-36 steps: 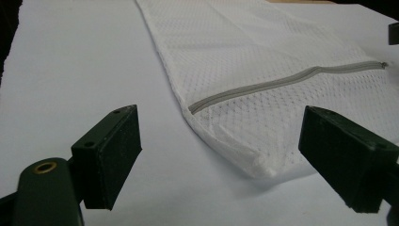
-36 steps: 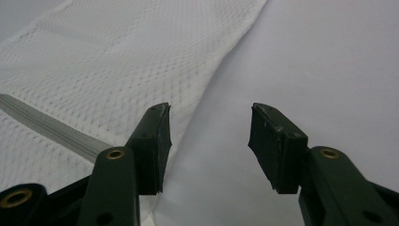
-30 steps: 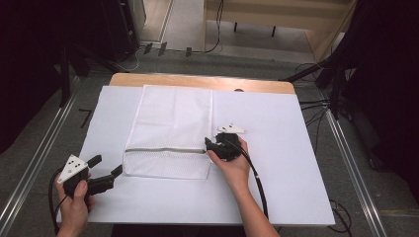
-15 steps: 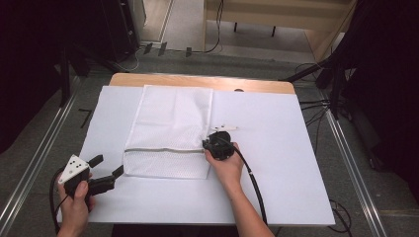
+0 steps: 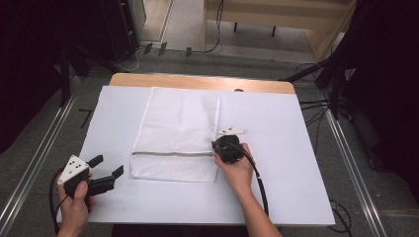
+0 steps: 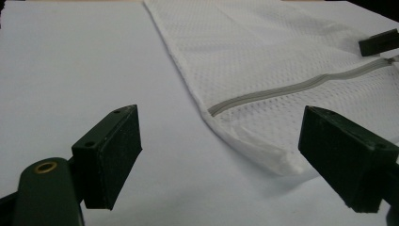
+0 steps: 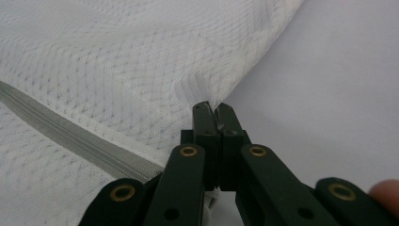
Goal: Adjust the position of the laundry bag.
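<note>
The right gripper [image 7: 215,109] had clamped the mesh bag's [image 5: 179,132] right edge; the left gripper [image 5: 107,170], jaws apart, lay just beside its near-left corner.

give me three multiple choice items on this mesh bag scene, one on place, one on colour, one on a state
1. Where does the left gripper sit relative to the mesh bag?
A. on top of it
B. off its left edge, apart from it
C. beyond its far end

2. What colour is the bag's zipper?
A. grey
B. red
C. black

3. How do the right gripper's jaws stand?
A. wide open above the bag
B. open around the zipper
C. shut on the bag's edge

Key: 1 B, the high view shows bare white table cover between its jaws and the bag. 2 A, a grey line crosses the white mesh. 3 C, the right gripper view shows fabric bunched between the closed tips.
</note>
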The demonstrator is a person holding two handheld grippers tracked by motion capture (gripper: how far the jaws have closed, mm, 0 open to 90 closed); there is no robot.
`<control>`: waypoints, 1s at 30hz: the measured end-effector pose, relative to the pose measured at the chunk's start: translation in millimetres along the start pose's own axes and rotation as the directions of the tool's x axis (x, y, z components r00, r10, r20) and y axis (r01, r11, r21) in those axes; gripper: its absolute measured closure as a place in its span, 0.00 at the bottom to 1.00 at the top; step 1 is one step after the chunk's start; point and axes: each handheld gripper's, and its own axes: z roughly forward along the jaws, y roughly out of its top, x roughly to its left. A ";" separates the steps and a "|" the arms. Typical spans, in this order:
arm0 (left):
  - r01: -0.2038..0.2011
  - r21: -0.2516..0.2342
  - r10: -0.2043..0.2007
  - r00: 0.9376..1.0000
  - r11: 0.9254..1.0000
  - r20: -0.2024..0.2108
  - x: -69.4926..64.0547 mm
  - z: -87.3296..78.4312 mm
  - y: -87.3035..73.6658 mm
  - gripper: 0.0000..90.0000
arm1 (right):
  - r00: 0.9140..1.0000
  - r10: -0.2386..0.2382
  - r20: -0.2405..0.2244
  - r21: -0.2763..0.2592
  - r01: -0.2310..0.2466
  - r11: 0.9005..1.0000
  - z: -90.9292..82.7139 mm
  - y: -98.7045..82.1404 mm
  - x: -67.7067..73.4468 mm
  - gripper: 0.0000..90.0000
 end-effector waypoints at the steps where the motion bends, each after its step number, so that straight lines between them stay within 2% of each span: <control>1: 0.001 -0.001 -0.001 1.000 1.000 0.002 0.0 0.3 -0.1 0.16 | 1.000 0.003 0.009 0.003 -0.004 1.000 -4.4 -4.0 -5.8 1.00; 8: 0.000 0.003 0.000 1.000 1.000 0.005 -1.9 0.6 -0.3 0.16 | 0.999 -0.012 0.035 0.013 0.012 1.000 -17.8 -18.9 -20.4 1.00; 15: -0.005 0.007 0.005 1.000 1.000 0.010 -6.2 0.9 -0.7 0.16 | 0.998 -0.027 0.058 0.004 0.027 1.000 -41.9 -38.6 -38.2 1.00; 20: -0.004 0.006 0.004 1.000 1.000 0.024 -9.9 1.0 -1.2 0.16 | 0.997 -0.017 0.073 0.004 0.016 1.000 -53.9 -48.4 -52.3 1.00; 21: -0.004 0.011 0.004 1.000 1.000 0.024 -10.9 1.4 -1.5 0.16 | 0.997 -0.005 0.080 0.004 0.004 1.000 -58.3 -52.4 -60.1 1.00; 22: -0.004 0.013 0.003 1.000 1.000 0.028 -12.0 2.0 -1.8 0.16 | 0.997 -0.005 0.080 0.004 0.004 1.000 -58.3 -52.4 -60.1 1.00; 25: 0.004 0.020 -0.005 0.999 1.000 0.037 -16.8 2.2 -2.8 0.16 | 0.993 -0.003 0.119 0.008 0.002 1.000 -62.7 -55.9 -75.0 1.00; 27: 0.004 0.018 -0.004 0.999 1.000 0.041 -18.1 1.9 -2.9 0.16 | 0.991 0.004 0.130 0.003 -0.004 1.000 -63.5 -55.8 -78.4 1.00; 29: 0.005 0.019 -0.006 0.999 1.000 0.046 -20.6 0.8 -3.1 0.16 | 0.988 0.028 0.149 -0.043 -0.021 0.999 -67.2 -56.7 -83.8 0.86; 30: 0.005 0.019 -0.006 0.999 1.000 0.046 -20.6 0.8 -3.1 0.16 | 0.988 0.028 0.149 -0.043 -0.021 0.999 -67.2 -56.7 -83.8 0.86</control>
